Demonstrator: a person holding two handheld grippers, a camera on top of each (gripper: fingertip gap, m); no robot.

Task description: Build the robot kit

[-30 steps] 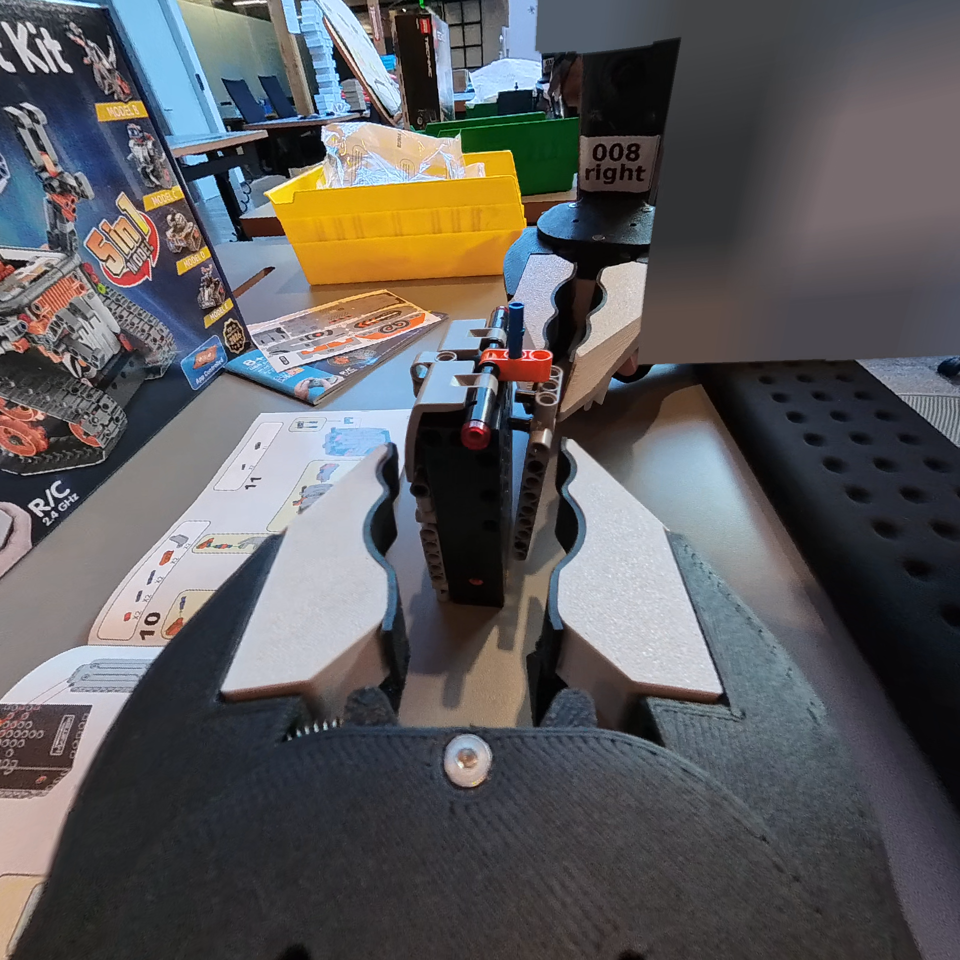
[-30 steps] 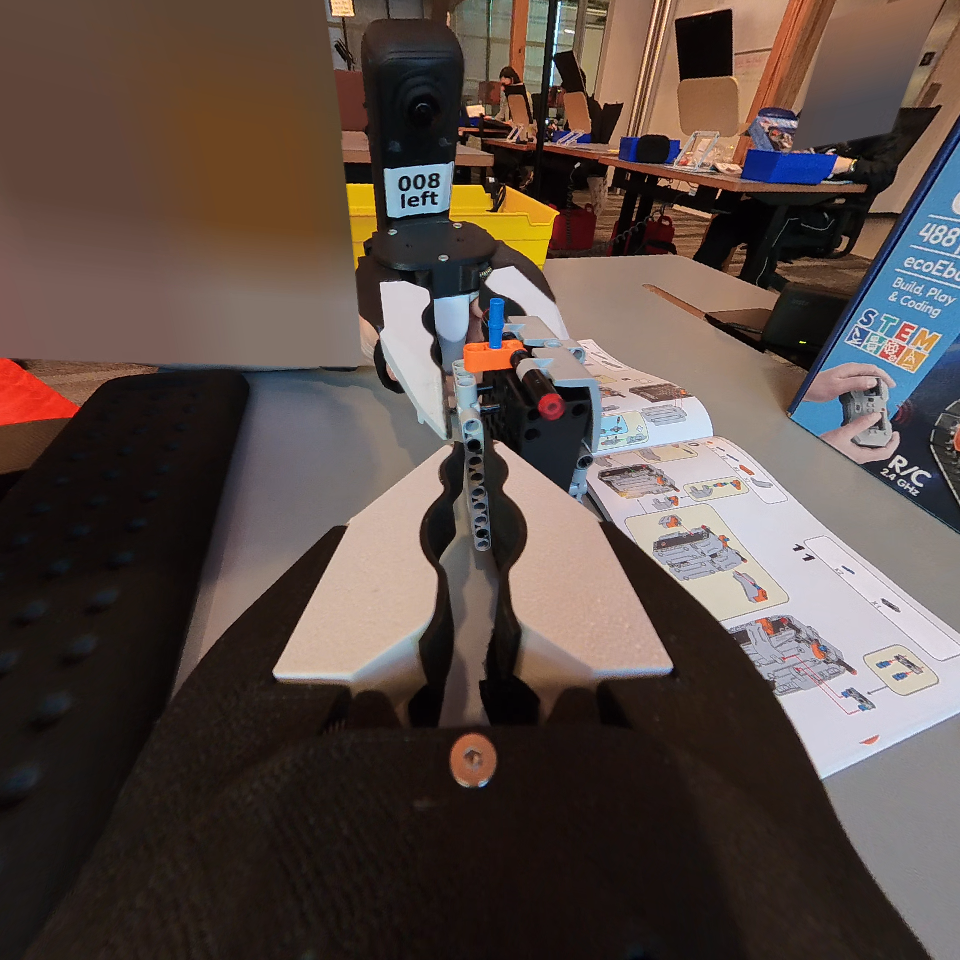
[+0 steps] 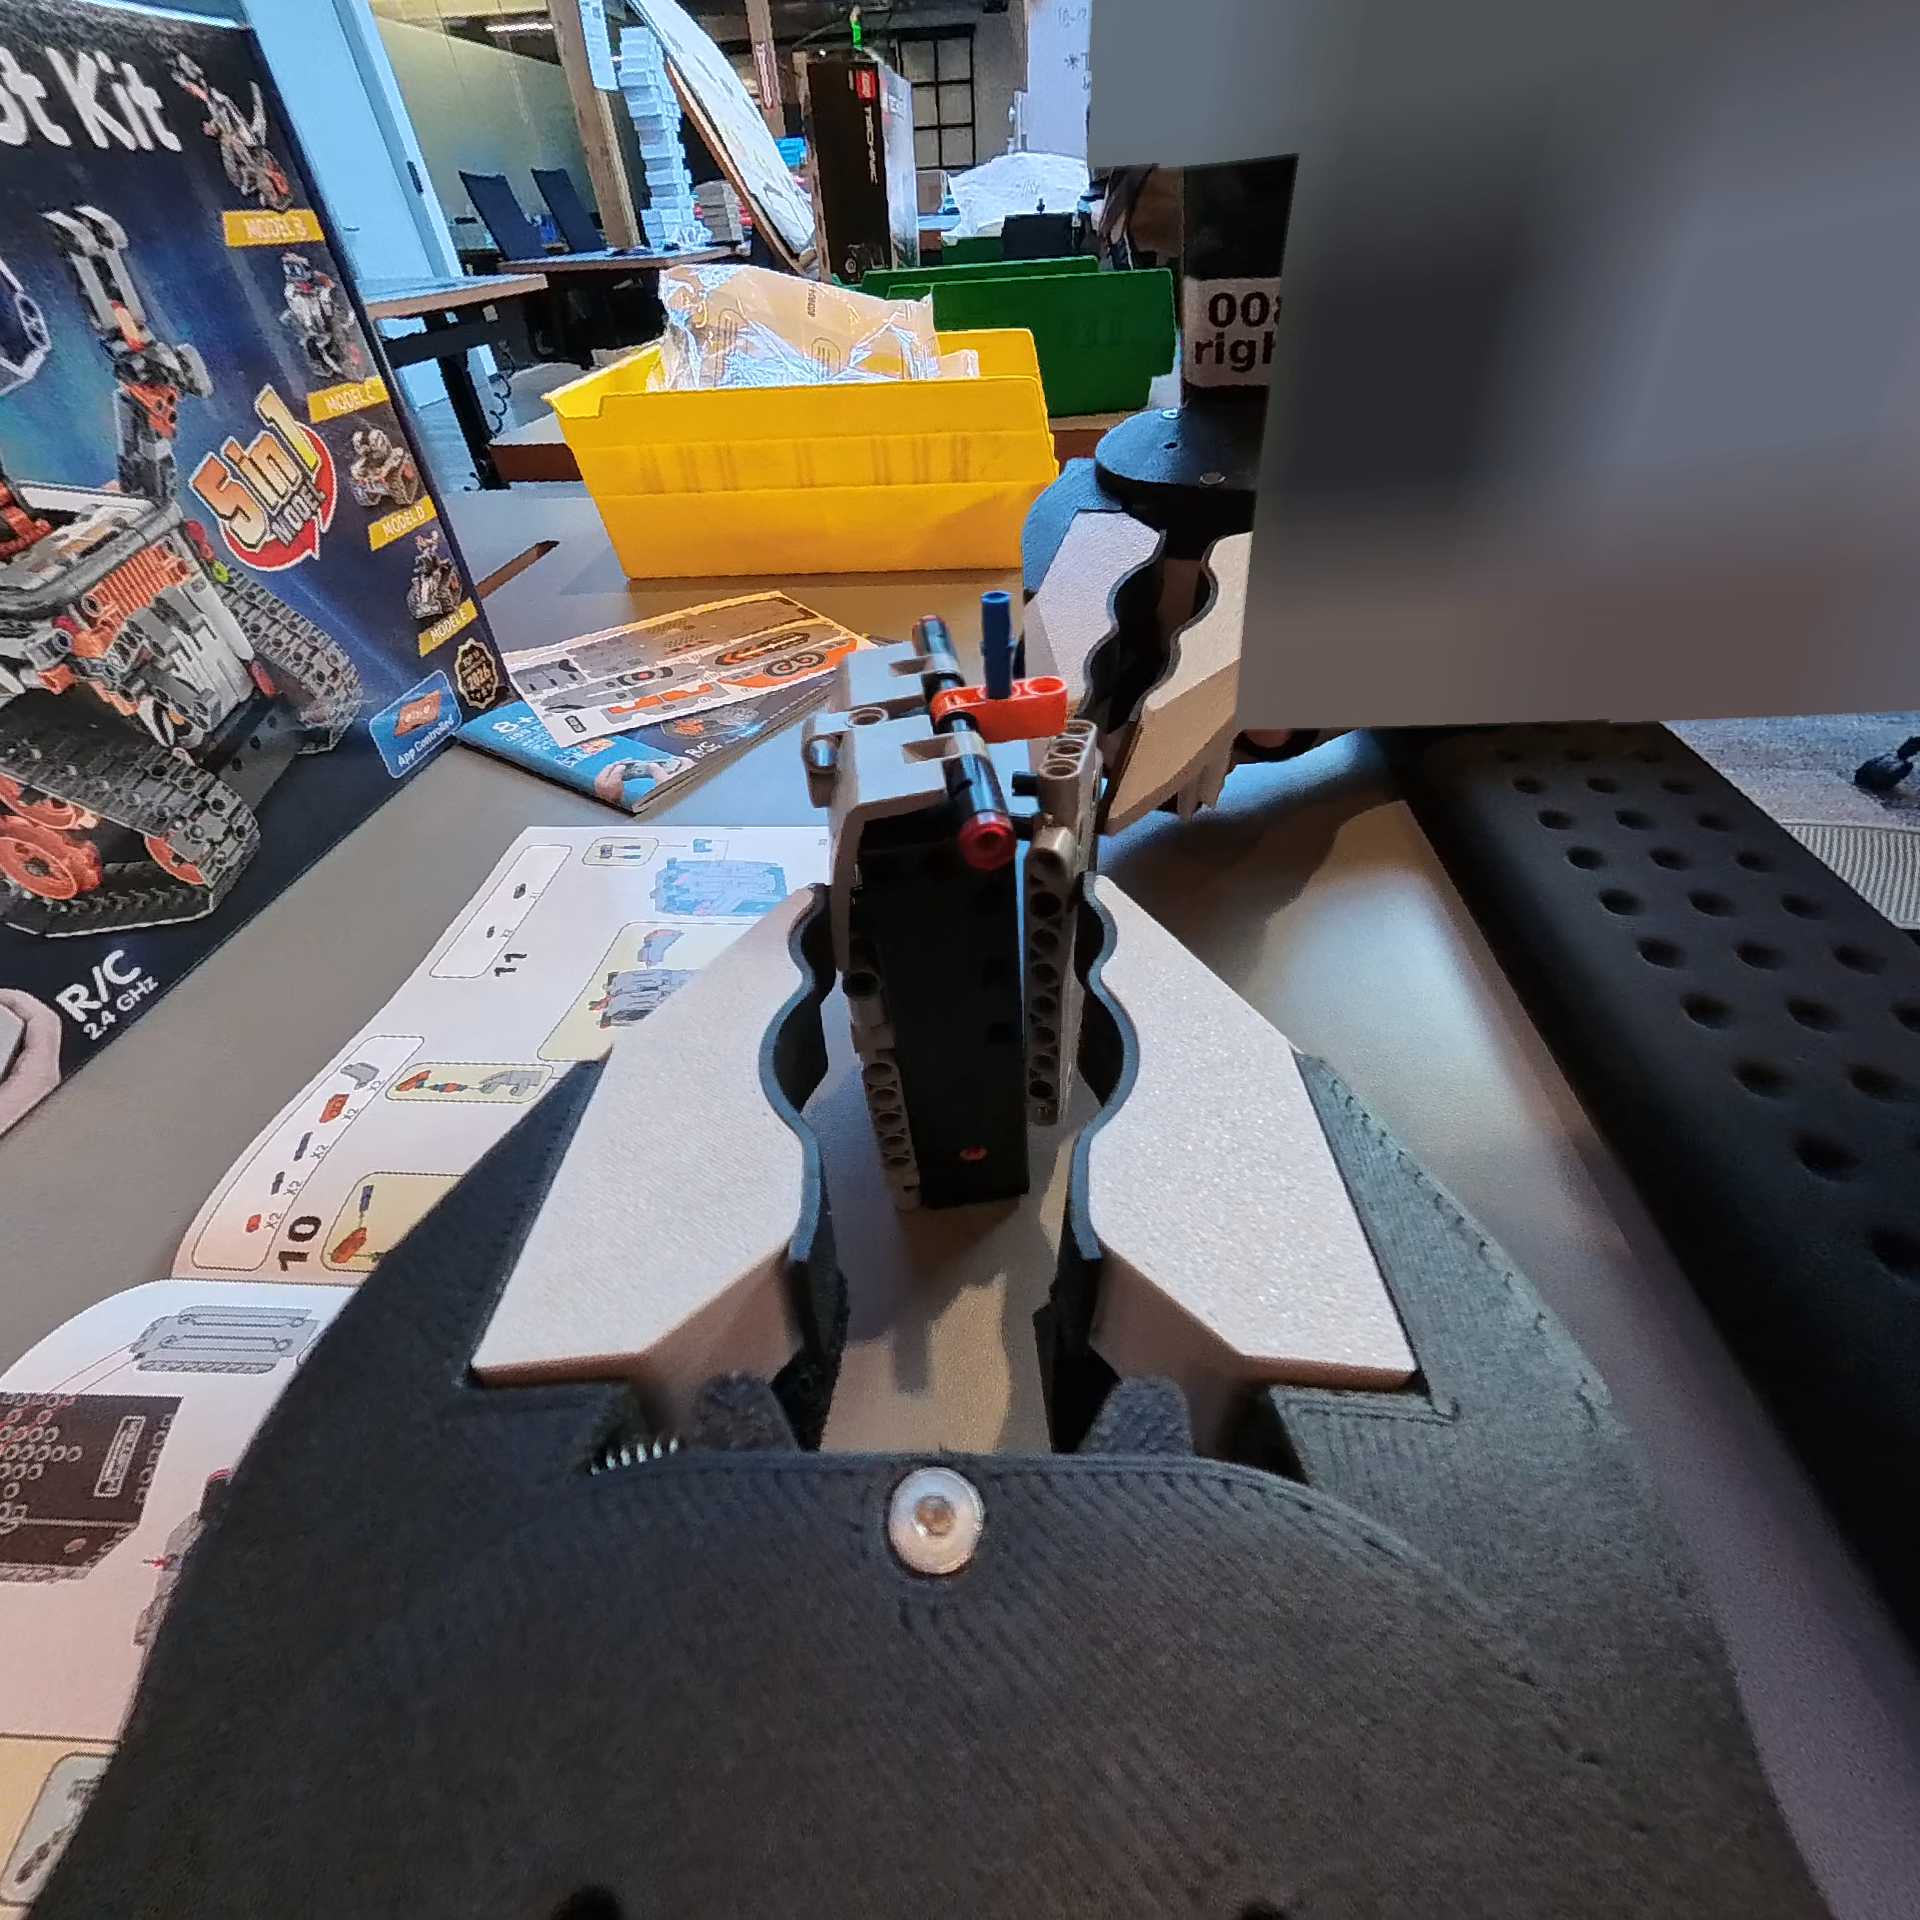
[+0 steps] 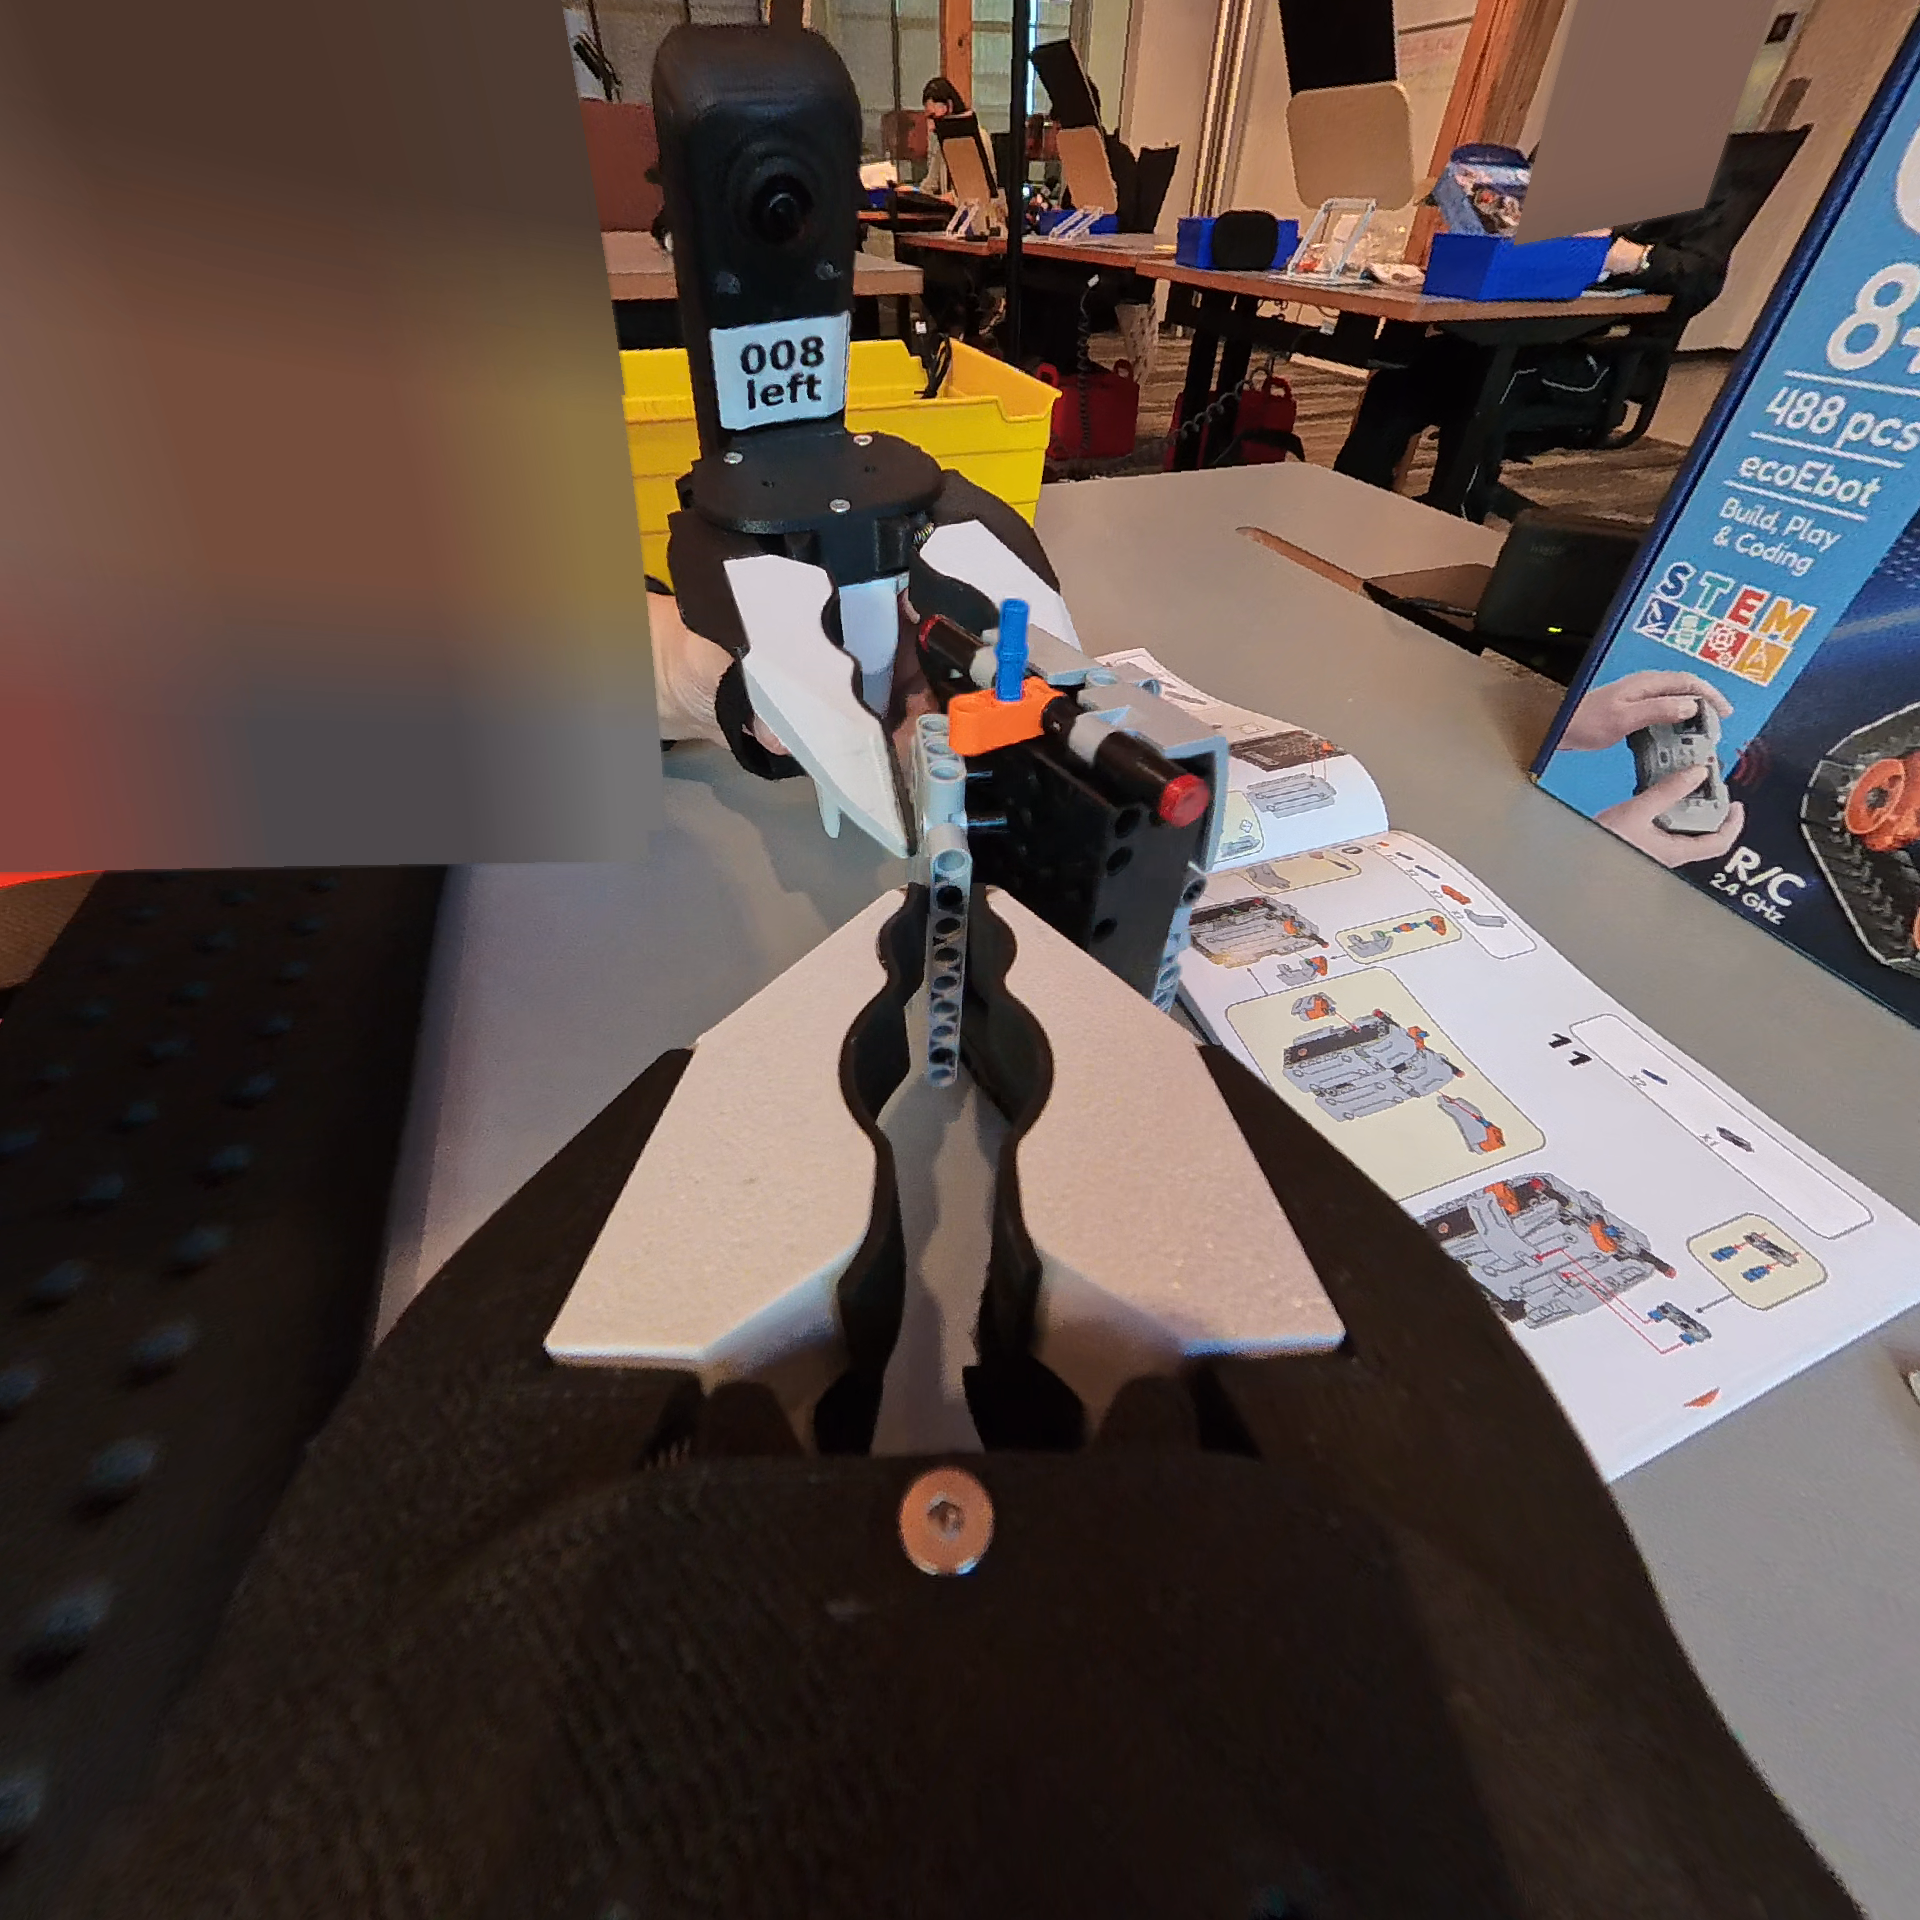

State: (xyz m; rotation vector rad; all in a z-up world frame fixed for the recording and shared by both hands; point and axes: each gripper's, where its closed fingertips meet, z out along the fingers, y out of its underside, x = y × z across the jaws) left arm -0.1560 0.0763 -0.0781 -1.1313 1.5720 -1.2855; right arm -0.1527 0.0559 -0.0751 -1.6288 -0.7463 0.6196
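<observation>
The left gripper (image 3: 951, 1023) grips the black brick assembly (image 3: 951, 997) between its fingers, closed against its sides and holding it upright above the grey table (image 3: 1351, 1018). The right gripper (image 4: 951, 997) is nearly closed, pinching the grey holed beam (image 4: 948, 977) that runs down the assembly's side. An orange connector (image 3: 1003, 707) with a blue pin (image 3: 995, 644) sits on top, beside a black axle with a red tip (image 3: 982, 840). An open instruction booklet (image 4: 1507, 1143) lies just beside; a kit box (image 3: 156, 520) and yellow bin (image 3: 821, 488) stand farther off.
</observation>
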